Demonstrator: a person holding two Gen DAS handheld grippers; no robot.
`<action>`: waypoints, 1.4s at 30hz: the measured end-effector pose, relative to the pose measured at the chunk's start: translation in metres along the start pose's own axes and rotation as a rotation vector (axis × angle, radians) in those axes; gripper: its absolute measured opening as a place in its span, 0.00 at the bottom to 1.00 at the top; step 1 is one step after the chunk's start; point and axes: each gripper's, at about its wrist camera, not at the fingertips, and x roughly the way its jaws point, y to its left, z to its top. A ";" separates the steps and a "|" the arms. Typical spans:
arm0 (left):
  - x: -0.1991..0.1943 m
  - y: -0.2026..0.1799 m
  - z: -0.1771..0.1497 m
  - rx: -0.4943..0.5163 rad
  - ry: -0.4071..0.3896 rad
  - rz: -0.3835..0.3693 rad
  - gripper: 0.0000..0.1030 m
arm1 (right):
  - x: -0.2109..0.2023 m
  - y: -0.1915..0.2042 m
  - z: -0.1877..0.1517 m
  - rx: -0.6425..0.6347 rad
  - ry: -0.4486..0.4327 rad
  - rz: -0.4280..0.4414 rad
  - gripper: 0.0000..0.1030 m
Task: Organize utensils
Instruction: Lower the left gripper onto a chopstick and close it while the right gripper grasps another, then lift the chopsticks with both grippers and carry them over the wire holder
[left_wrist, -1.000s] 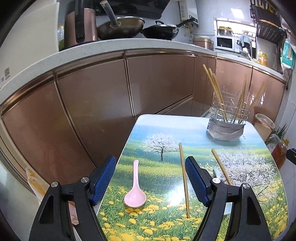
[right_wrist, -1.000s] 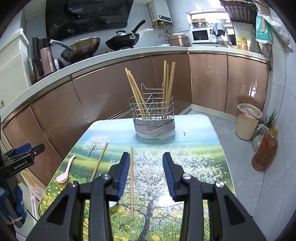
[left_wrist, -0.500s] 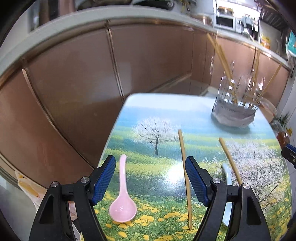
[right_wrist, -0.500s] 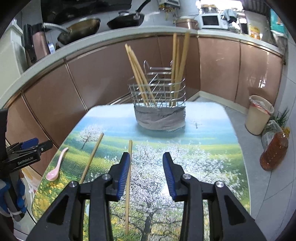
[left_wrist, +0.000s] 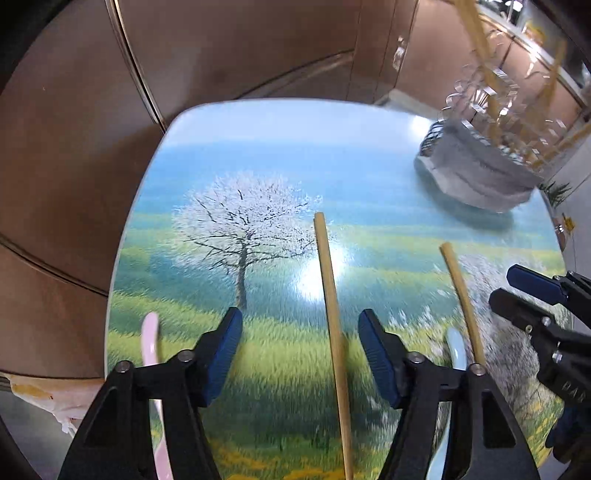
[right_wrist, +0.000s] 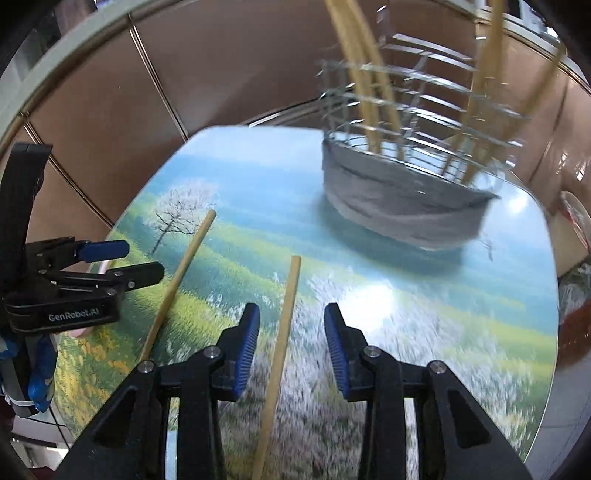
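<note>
Chopsticks lie flat on the printed counter, one under each gripper; the left chopstick runs lengthwise between the jaws of the left gripper, nearer its right-hand pad, and those jaws are closing with neither pad touching the wood; the right chopstick lies between the jaws of the right gripper, left of centre (close to the left pad), with the jaws released and gaps on both sides. A pink spoon sits outside the left gripper's left jaw; a pale blue spoon lies just outside its right jaw. Ahead of both grippers, well beyond the jaws, stands the wire holder with more chopsticks upright inside.
</note>
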 end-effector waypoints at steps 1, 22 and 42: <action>0.004 0.001 0.003 -0.005 0.012 0.000 0.54 | 0.006 0.002 0.004 -0.013 0.016 -0.002 0.33; 0.031 -0.025 0.023 0.065 0.143 -0.005 0.33 | 0.048 0.017 0.014 -0.129 0.156 -0.054 0.10; 0.015 -0.032 0.005 0.094 0.115 -0.025 0.07 | 0.047 0.029 0.013 -0.113 0.198 -0.105 0.07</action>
